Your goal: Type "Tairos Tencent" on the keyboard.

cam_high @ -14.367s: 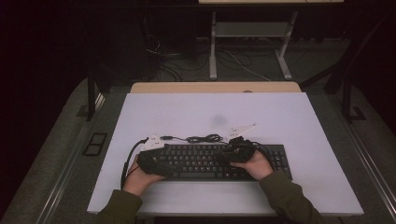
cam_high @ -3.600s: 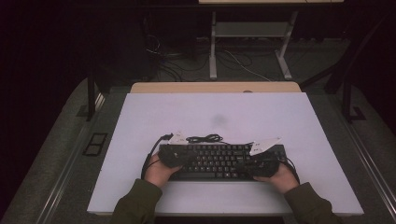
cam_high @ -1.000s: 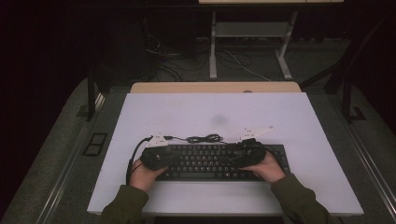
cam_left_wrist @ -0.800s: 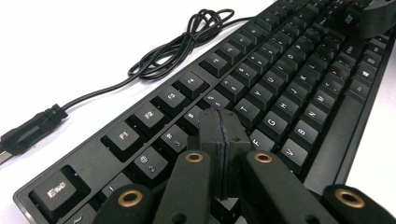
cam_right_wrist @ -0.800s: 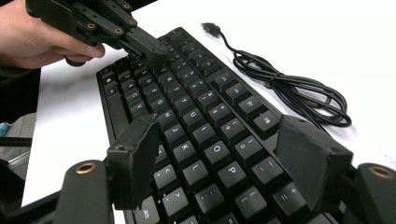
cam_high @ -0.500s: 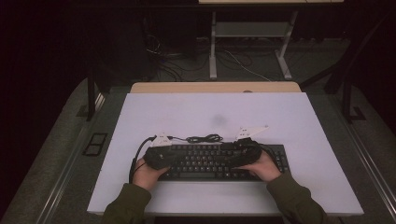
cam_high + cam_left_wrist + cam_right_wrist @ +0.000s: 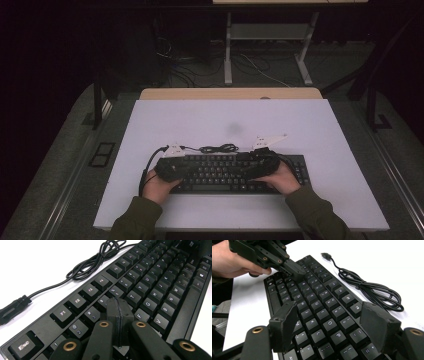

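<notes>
A black keyboard (image 7: pixel 225 172) lies near the table's front edge, its black cable (image 7: pixel 217 148) coiled just behind it. My left gripper (image 7: pixel 184 166) is over the keyboard's left part. In the left gripper view it (image 7: pixel 117 306) is shut with nothing between its jaws, tips down on the keys (image 7: pixel 150 290) near the number row. My right gripper (image 7: pixel 250 167) hovers over the right half. The right gripper view shows it (image 7: pixel 330 322) open, jaws spread wide above the letter keys (image 7: pixel 319 305). There the left gripper (image 7: pixel 297 270) touches the far keys, held by a hand (image 7: pixel 232 260).
The white tabletop (image 7: pixel 225 120) stretches behind the keyboard. The cable's USB plug (image 7: pixel 13 308) lies loose on the table beside the function row; the coiled cable (image 7: pixel 372 290) and plug (image 7: pixel 325 255) sit along the keyboard's back edge. A desk frame (image 7: pixel 265 35) stands on the floor beyond.
Since 3.6 s ago both hands have come in from the keyboard's ends to over the keys. In the last second both grippers edged slightly inward; the keyboard has not moved.
</notes>
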Demonstrator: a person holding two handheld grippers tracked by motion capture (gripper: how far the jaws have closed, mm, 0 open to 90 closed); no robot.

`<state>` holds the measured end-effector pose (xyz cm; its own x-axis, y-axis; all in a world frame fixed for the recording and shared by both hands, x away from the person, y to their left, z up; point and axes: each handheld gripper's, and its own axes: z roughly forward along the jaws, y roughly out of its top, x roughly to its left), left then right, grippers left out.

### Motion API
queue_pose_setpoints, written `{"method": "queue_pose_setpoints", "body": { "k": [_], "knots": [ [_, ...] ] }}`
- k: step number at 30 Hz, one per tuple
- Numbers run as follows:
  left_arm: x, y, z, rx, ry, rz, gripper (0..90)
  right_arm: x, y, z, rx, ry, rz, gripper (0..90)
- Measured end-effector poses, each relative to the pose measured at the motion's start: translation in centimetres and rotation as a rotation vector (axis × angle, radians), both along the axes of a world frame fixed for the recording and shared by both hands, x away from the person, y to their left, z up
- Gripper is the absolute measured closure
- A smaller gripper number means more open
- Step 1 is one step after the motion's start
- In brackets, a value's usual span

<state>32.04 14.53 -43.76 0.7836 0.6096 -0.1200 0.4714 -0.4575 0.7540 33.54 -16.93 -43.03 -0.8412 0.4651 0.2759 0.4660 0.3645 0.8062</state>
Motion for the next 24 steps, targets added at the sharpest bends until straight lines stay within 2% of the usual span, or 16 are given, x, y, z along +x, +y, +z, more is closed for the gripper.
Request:
{"method": "queue_pose_setpoints", "body": {
  "k": [8, 12, 13, 24],
  "knots": [
    [0.0, 0.2, 0.1, -0.004, -0.002, -0.001, 88.8, 0.4, 0.5, 0.1, 0.007, 0.001, 0.005, 29.4],
    [0.0, 0.4, 0.2, -0.036, 0.003, 0.007, 88.7, 0.6, 0.8, 0.1, 0.009, -0.002, 0.009, 29.3],
    [0.0, 0.4, 0.2, -0.033, -0.002, 0.008, 88.5, 0.6, 0.8, 0.1, 0.010, -0.003, 0.010, 29.3],
    [-0.2, 0.7, 0.3, -0.050, 0.009, 0.017, 82.9, 0.9, 1.5, 0.2, 0.018, 0.004, 0.016, 30.2]
  ]
}}
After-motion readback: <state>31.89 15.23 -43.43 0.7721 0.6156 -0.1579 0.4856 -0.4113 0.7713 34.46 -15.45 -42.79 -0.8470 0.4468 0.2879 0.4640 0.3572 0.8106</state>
